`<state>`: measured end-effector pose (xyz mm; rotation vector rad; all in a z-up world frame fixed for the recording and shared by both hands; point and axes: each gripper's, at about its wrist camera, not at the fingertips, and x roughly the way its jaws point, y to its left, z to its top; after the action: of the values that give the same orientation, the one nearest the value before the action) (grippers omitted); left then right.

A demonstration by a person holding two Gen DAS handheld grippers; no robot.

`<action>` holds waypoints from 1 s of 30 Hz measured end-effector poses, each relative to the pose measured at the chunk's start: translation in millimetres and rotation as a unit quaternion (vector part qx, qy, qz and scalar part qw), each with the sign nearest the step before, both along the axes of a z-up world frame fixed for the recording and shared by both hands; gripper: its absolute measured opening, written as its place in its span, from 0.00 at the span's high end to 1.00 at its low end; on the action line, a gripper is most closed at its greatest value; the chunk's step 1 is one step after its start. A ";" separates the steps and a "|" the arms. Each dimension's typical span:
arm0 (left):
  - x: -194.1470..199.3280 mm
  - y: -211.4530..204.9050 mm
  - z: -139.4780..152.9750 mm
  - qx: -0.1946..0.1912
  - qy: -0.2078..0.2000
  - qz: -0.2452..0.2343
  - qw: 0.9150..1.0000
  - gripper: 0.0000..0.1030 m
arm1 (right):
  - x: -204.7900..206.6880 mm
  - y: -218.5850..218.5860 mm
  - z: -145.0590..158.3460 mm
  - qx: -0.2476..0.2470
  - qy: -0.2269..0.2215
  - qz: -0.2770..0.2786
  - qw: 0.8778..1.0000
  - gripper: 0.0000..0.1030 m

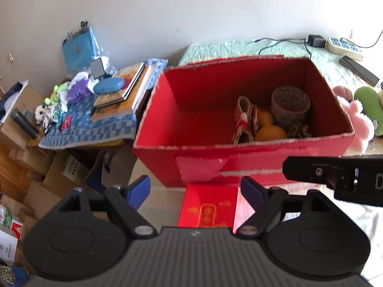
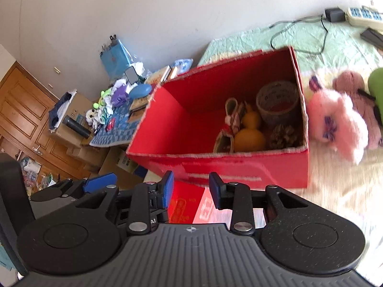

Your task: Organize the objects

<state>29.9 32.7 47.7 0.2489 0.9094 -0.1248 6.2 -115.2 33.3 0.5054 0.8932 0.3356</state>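
Observation:
A red open-top cardboard box (image 1: 205, 157) stands on the bed; it also shows in the right wrist view (image 2: 239, 169). Inside lie an orange gourd (image 2: 249, 134), a tape roll (image 2: 277, 102), a pine cone (image 2: 283, 136) and a small woven ornament (image 2: 231, 122). A small red box with gold print (image 1: 208, 206) lies in front of the big box, below both grippers. My left gripper (image 1: 195, 191) is open and empty above it. My right gripper (image 2: 191, 189) is open and empty, close beside the left one. A pink plush (image 2: 340, 122) lies right of the box.
More plush toys (image 2: 359, 100) lie on the bed to the right. A power strip (image 1: 344, 47), adapter and dark remote (image 1: 359, 69) lie on the green bedspread behind. A cluttered side table (image 1: 95, 122) with books and toys stands left, cardboard boxes (image 1: 55, 174) below it.

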 end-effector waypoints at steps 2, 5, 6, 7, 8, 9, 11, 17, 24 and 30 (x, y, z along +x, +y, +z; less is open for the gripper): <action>-2.1 0.7 -5.5 0.003 0.008 0.000 1.000 0.18 | -3.2 -0.2 -6.9 -0.003 0.012 -0.004 1.000 0.66; -4.6 0.4 -14.0 0.006 0.021 -0.002 1.000 0.16 | -8.5 -0.4 -15.1 -0.003 0.025 -0.006 1.000 0.66; -5.4 -0.3 -17.5 0.007 0.026 -0.004 1.000 0.16 | -9.9 -0.2 -17.7 -0.003 0.029 -0.007 1.000 0.66; -6.3 -0.9 -20.8 0.008 0.030 -0.004 1.000 0.15 | -11.5 -0.8 -20.8 -0.004 0.032 -0.007 0.999 0.66; -7.5 -1.4 -24.5 0.010 0.034 -0.005 0.999 0.15 | -13.0 -0.5 -23.3 -0.004 0.035 -0.007 0.999 0.66; -8.0 -1.2 -27.3 0.010 0.037 -0.005 0.999 0.15 | -14.4 -0.2 -25.9 -0.004 0.039 -0.008 0.999 0.65; -9.3 -0.2 -32.8 0.009 0.044 -0.006 0.999 0.15 | -16.6 0.3 -31.9 -0.003 0.046 -0.009 0.999 0.65; -9.3 3.2 -46.9 0.011 0.063 -0.024 0.998 0.14 | -18.8 3.9 -44.9 0.005 0.070 -0.014 0.997 0.65; -0.9 9.2 -57.0 0.006 0.075 -0.038 0.996 0.14 | -14.3 8.9 -49.0 0.004 0.084 -0.024 0.996 0.63; 10.3 20.5 -62.1 -0.002 0.086 -0.051 0.995 0.13 | -5.5 13.0 -54.7 0.015 0.096 -0.046 0.994 0.57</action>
<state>40.2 53.2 -14.4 0.2839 1.0671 -0.2460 0.7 -102.2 -21.4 0.6123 1.0490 0.2177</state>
